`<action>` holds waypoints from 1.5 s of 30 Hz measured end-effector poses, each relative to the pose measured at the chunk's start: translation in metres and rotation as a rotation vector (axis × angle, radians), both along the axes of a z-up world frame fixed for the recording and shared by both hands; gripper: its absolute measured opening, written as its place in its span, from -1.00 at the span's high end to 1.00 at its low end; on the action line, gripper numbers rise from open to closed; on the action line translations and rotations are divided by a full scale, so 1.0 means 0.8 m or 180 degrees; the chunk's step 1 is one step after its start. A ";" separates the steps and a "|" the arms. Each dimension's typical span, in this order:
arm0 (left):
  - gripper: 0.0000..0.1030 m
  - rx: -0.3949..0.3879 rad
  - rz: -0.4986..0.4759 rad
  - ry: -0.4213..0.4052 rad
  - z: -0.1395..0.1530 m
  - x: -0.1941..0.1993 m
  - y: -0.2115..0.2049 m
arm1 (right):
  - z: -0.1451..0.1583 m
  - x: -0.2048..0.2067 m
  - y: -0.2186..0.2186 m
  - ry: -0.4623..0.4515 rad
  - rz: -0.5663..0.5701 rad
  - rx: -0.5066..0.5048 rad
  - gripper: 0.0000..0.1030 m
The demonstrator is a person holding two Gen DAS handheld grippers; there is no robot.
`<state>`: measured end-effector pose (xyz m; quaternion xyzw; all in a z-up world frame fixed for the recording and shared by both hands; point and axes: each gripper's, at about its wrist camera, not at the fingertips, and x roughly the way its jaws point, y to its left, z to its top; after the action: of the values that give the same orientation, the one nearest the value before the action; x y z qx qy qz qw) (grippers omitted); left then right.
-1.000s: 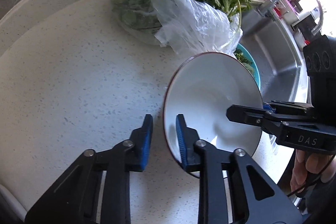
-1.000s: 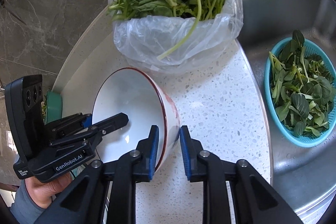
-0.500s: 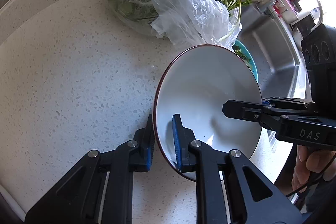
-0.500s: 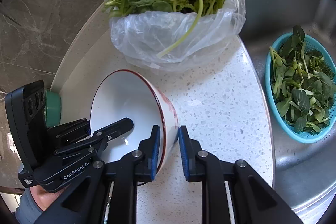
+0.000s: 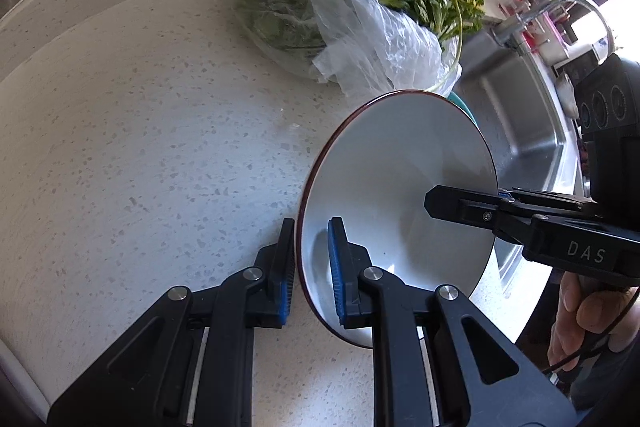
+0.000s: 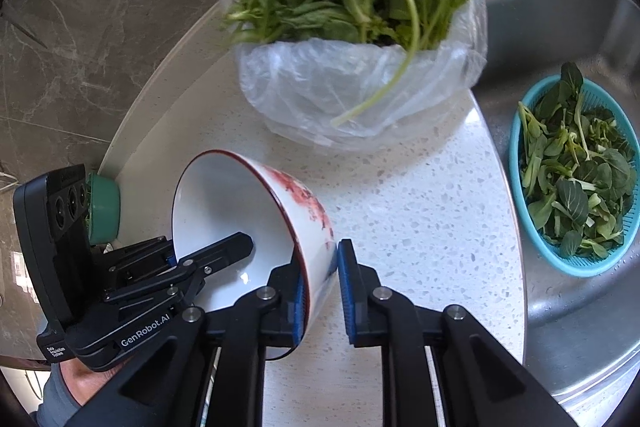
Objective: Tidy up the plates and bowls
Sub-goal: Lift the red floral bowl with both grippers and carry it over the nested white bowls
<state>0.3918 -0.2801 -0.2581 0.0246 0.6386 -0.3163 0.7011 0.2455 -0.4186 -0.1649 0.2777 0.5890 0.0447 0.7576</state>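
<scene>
A white bowl (image 5: 400, 183) with a dark red rim and a red pattern on its outside (image 6: 312, 203) hangs tilted over the speckled counter (image 5: 140, 147), its mouth turned toward the left gripper. My left gripper (image 5: 312, 267) is shut on the near rim, one blue pad inside and one outside. My right gripper (image 6: 322, 291) grips the opposite wall. Its jaws are closing, and both pads lie against the bowl's wall. From the left wrist, one right finger (image 5: 460, 207) reaches into the bowl.
A plastic bag of leafy greens (image 6: 360, 27) sits at the back of the counter. To the right, a steel sink (image 6: 560, 307) holds a teal colander (image 6: 520, 195) of leaves. A small green bowl (image 6: 104, 203) stands at the left edge. A faucet (image 5: 560, 3) rises behind the sink.
The left jaws, apart a second ago, have shut on the bowl's rim. The right jaws have narrowed on the wall. The bowl now stands more on edge.
</scene>
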 end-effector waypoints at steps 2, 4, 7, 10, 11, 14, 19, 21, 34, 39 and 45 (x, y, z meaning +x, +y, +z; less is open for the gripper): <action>0.73 -0.0018 0.0038 -0.0011 0.006 0.002 0.011 | 0.005 0.002 0.005 -0.0015 0.0025 -0.0011 0.68; 0.73 -0.0038 0.0081 -0.0027 0.013 0.004 0.022 | 0.011 0.008 0.012 -0.0032 0.0061 -0.0016 0.69; 0.73 -0.0083 0.0189 -0.0056 0.029 0.009 0.048 | 0.022 0.017 0.029 -0.0074 0.0143 -0.0029 0.70; 0.73 -0.0099 0.0306 -0.0086 0.044 0.014 0.080 | 0.030 0.029 0.053 -0.0114 0.0264 -0.0049 0.71; 0.73 -0.0100 0.0356 -0.0098 0.048 0.015 0.093 | 0.033 0.033 0.062 -0.0123 0.0304 -0.0053 0.71; 0.73 -0.0102 0.0532 -0.0136 0.062 0.018 0.138 | 0.041 0.047 0.096 -0.0155 0.0469 -0.0058 0.71; 0.73 -0.0121 0.0823 -0.0228 0.087 0.018 0.221 | 0.053 0.071 0.164 -0.0207 0.0769 -0.0047 0.72; 0.73 -0.0118 0.0948 -0.0267 0.096 0.015 0.256 | 0.059 0.082 0.200 -0.0225 0.0927 -0.0041 0.72; 0.73 -0.0013 0.1761 -0.0306 0.109 -0.017 0.500 | 0.064 0.119 0.414 -0.0268 0.1810 0.0007 0.72; 0.73 0.0012 0.1928 -0.0231 0.092 -0.036 0.558 | 0.055 0.117 0.469 -0.0211 0.2009 -0.0024 0.72; 0.73 0.0082 0.1999 -0.0150 0.066 -0.053 0.597 | 0.039 0.116 0.516 -0.0100 0.2144 -0.0039 0.72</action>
<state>0.3493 0.1975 -0.2051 -0.1576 0.6025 -0.0755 0.7788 0.3384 -0.0056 -0.1338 0.0622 0.6362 0.2933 0.7109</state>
